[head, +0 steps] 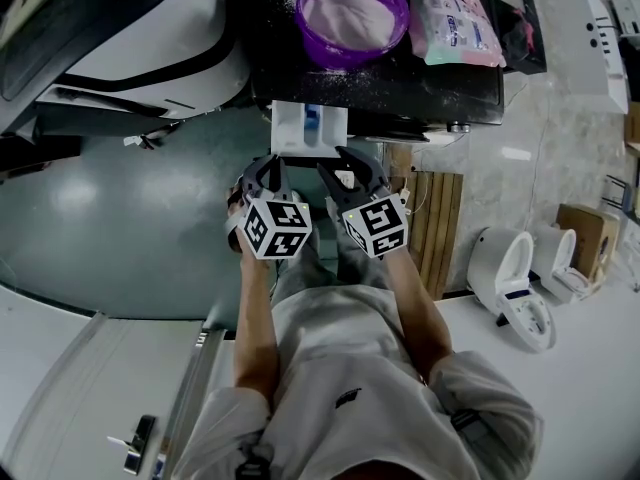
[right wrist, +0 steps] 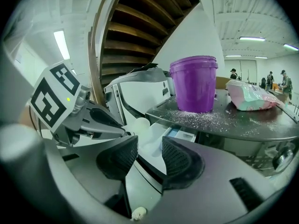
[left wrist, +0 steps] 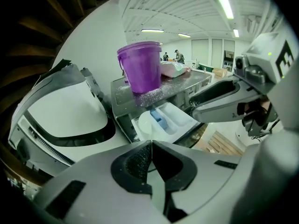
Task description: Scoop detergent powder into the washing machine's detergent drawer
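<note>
Detergent powder (head: 350, 16) sits pale and loose in the purple bucket (head: 402, 20) at 12 o'clock on the washing machine's top (head: 400, 83). A detergent bag (head: 457, 26) lies at 1 o'clock. The detergent drawer (head: 335, 128) juts open just below, and the left gripper (head: 275, 163) and right gripper (head: 332, 158) are side by side at its front edge.

Over to the left gripper view: jaws pinched together on the thin handle of a white scoop (left wrist: 145, 123), its bowl over the drawer's near compartment. I can't tell whether it is loaded. It looks light, thin plastic. The powder will likely spill at any tilt, so hold it level by the handle.

Right gripper view: jaws well apart, nothing between them. Spilled grains (right wrist: 219, 118) dust the top. It's tight by the drawer rim, with open floor at 6 o'clock.
</note>
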Demonstrator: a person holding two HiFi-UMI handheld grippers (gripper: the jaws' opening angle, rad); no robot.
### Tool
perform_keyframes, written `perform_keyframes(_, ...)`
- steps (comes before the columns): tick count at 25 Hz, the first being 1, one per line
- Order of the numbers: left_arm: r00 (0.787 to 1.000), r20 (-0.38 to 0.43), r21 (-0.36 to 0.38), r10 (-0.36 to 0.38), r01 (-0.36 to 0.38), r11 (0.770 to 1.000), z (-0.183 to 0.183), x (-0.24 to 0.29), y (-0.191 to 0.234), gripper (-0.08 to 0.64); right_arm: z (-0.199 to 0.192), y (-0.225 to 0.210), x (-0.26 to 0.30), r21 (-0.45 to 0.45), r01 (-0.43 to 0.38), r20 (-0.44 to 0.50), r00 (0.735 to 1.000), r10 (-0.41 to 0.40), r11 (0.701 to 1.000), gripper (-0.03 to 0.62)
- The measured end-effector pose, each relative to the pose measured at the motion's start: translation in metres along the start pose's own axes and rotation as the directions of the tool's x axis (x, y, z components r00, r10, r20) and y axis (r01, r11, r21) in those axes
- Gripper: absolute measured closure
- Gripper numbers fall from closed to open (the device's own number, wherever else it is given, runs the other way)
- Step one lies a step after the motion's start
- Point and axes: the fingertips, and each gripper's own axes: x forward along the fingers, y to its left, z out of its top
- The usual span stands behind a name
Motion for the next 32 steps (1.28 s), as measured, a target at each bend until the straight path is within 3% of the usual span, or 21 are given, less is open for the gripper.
perform_keyframes(3, 0.993, 0.107, -0.125, -0.047, 0.060, 0.990, 0.010, -0.009, 0.003, 0.545, 0.004, -0.001, -0.002, -0.009, 0.008, 0.007, 1.000, -0.008, 1.000, 0.430)
perform_keyframes(5, 0.983, 0.175, -0.170, -0.060, 0.090, 0.981, 0.018, -0.017, 0.007, 0.545, 0.009, -0.001, -0.005, -0.015, 0.014, 0.020, 1.000, -0.014, 1.000, 0.430)
perform_keyframes(14, 0.943, 0.325, -0.185, -0.072, 0.138, 0.973, 0.042, -0.045, 0.015, 0.545, 0.045, -0.001, -0.024, -0.106, 0.088, 0.082, 0.993, -0.080, 0.990, 0.436)
perform_keyframes(26, 0.925, 0.364, -0.149, -0.108, 0.172, 0.974, 0.049, -0.068, 0.005, 0.545, 0.065, 0.010, -0.052, -0.109, 0.136, 0.117, 0.985, -0.123, 0.985, 0.436)
perform_keyframes(32, 0.913, 0.394, -0.158, -0.107, 0.182, 0.970, 0.059, -0.071, 0.005, 0.545, 0.068, 0.005, -0.050, -0.113, 0.122, 0.117, 0.987, -0.108, 0.986, 0.442)
